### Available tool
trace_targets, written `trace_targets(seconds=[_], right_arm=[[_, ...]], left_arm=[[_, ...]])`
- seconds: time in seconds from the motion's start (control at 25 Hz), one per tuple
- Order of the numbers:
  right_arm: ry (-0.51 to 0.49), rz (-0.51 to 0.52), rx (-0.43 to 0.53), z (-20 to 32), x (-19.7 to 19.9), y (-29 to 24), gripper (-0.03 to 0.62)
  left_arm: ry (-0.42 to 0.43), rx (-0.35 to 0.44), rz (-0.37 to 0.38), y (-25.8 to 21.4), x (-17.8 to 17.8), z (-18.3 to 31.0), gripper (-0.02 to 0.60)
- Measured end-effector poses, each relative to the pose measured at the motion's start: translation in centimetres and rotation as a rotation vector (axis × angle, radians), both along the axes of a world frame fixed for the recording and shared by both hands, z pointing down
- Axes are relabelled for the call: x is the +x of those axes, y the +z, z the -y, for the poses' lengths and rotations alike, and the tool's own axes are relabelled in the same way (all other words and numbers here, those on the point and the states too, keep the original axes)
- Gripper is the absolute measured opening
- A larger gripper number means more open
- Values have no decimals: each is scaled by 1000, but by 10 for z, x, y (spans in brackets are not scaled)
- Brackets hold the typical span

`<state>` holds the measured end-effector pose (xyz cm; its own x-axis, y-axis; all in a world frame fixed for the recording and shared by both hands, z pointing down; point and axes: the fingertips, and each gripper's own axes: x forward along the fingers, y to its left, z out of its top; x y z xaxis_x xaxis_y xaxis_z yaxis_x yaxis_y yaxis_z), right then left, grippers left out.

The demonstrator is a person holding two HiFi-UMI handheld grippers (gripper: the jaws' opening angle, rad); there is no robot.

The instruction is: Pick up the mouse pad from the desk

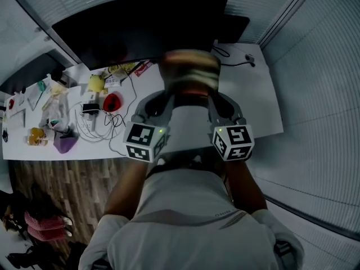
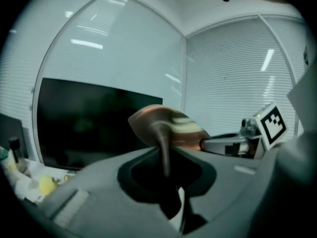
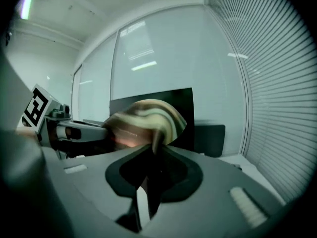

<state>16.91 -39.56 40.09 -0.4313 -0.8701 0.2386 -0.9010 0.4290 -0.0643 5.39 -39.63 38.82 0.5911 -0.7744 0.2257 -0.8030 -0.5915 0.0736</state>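
Observation:
The mouse pad (image 1: 188, 72), brown with cream and green stripes, hangs blurred in the air above the white desk (image 1: 256, 103), in front of the monitor. My left gripper (image 1: 169, 91) is shut on its left edge and my right gripper (image 1: 211, 91) on its right edge. The left gripper view has the pad (image 2: 171, 125) curling up out of the pinched jaws of the left gripper (image 2: 166, 165), with the right gripper (image 2: 233, 144) beyond it. In the right gripper view the pad (image 3: 146, 120) rises from the closed jaws of the right gripper (image 3: 153, 157).
A wide black monitor (image 1: 140, 27) stands at the back of the desk. The desk's left part holds clutter: a red mouse (image 1: 111, 102), a yellow item (image 1: 97, 83), cables (image 1: 98, 125), a purple object (image 1: 66, 144). Wooden floor (image 1: 62, 184) lies below, window blinds (image 3: 267, 83) on the right.

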Motion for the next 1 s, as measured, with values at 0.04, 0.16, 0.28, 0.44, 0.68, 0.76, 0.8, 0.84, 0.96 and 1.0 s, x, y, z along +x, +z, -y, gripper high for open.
trace_targets(seconds=[0.04,0.16,0.28,0.44,0.68,0.76,0.8,0.84,0.96,1.0], right_arm=[[-1,3,34,-3,-1,-16,47],[0,17,129,-16,-2,-59,44],[4,26,204,-29,-1,-93,44],[9,29,257,-40,2,-118,43],[18,8,265,-45,5,-123,43],[22,7,261,-45,5,-123,43],[23,7,260,-46,6,-123,43],[24,8,258,-46,6,-123,43],[23,12,255,-45,7,-121,43],[23,14,255,-45,8,-121,43]], left_arm=[[2,41,-4,-16,-1,-3,61],[3,130,-29,-56,-3,-15,61],[15,186,-87,-88,-4,-28,61],[28,220,-128,-110,-3,-38,61],[38,223,-139,-113,0,-40,61],[43,220,-144,-113,1,-41,63],[46,219,-146,-113,1,-41,63],[48,218,-146,-113,1,-41,63],[51,218,-145,-112,2,-39,63],[51,219,-145,-112,3,-38,63]])
